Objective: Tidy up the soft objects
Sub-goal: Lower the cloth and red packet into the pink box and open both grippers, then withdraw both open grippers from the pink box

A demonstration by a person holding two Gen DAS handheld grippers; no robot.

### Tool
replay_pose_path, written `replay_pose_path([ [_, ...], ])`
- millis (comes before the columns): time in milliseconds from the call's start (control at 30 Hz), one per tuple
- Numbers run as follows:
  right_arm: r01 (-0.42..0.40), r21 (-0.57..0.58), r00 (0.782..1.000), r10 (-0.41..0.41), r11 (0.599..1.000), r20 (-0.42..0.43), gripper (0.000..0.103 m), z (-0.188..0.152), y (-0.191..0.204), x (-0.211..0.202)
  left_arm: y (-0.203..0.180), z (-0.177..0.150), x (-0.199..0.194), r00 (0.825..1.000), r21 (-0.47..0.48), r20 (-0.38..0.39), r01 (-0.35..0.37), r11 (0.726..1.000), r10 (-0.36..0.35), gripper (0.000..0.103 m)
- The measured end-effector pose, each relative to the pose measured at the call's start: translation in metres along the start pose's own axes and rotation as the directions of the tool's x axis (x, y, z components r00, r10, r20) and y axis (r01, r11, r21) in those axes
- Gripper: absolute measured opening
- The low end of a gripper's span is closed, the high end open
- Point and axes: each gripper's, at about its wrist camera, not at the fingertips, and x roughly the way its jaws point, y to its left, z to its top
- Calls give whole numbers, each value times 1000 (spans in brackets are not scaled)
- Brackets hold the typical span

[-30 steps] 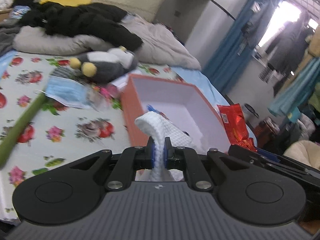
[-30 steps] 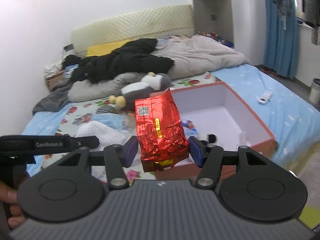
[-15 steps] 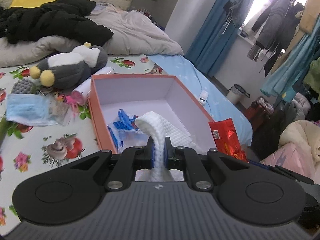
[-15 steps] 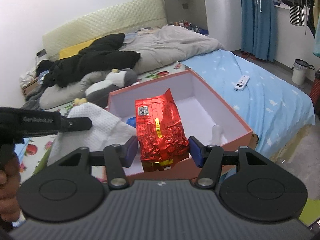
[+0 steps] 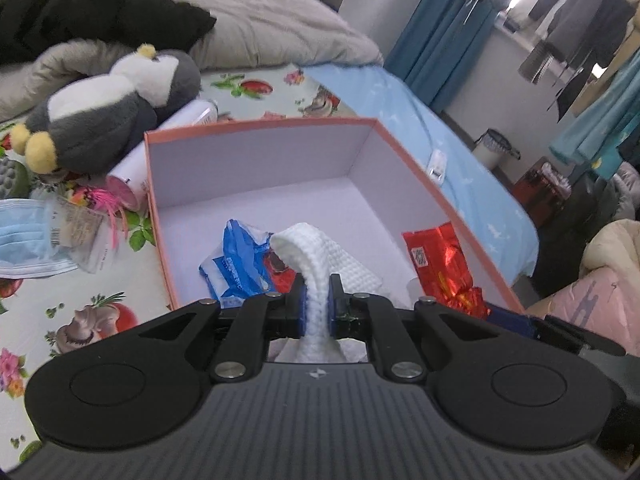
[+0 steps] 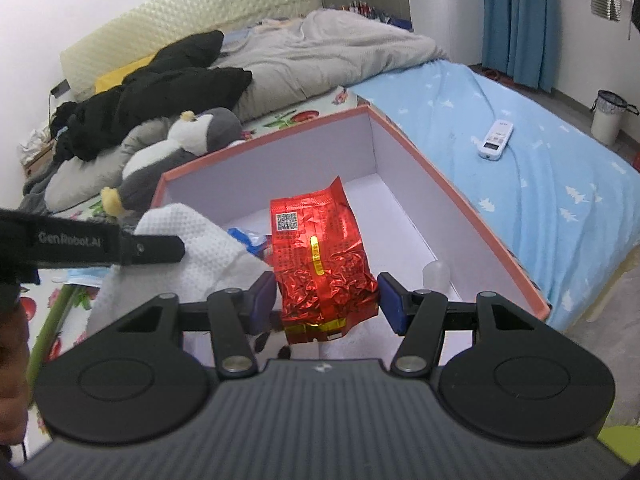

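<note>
White waffle cloth (image 5: 316,264) stays pinched between the nearly shut jaws of your left gripper (image 5: 317,307), and the red foil packet (image 6: 322,258) stays clamped in your right gripper (image 6: 326,302); both now hang over the near end of the orange box (image 5: 256,124), which a second ago lay farther ahead. Inside the box lies a blue-and-white wrapper (image 5: 236,264). Beyond its far edge, on the floral bedsheet (image 5: 80,312), rest a penguin plush (image 5: 104,116) and a blue face mask (image 5: 24,240), with a white remote (image 6: 496,140) on the blue sheet (image 6: 540,184).
</note>
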Motion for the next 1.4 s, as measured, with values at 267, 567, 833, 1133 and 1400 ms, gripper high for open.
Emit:
replay_pose_path([
  [267,21,64,997,-17,998,-71,62,8,-16,46,7,16,44,998,9,-42,-36,999,36,60],
  [567,20,60,998,-16,998,-68,68,11,-8,43,3,15,25,999,49,16,-41,998,40,62],
  [833,6,47,1000,-6,999,2,68,8,9,-6,-5,-3,-31,997,70,79,-26,997,20,62],
  [1133,-2,20,998,0,1000,63,68,-10,33,-67,-12,-40,-105,991,108,135,-9,994,-5,62],
  [1400,-36,2,995,36,999,95,68,-32,54,-108,-10,-79,-158,983,104,186,-15,994,-4,62],
])
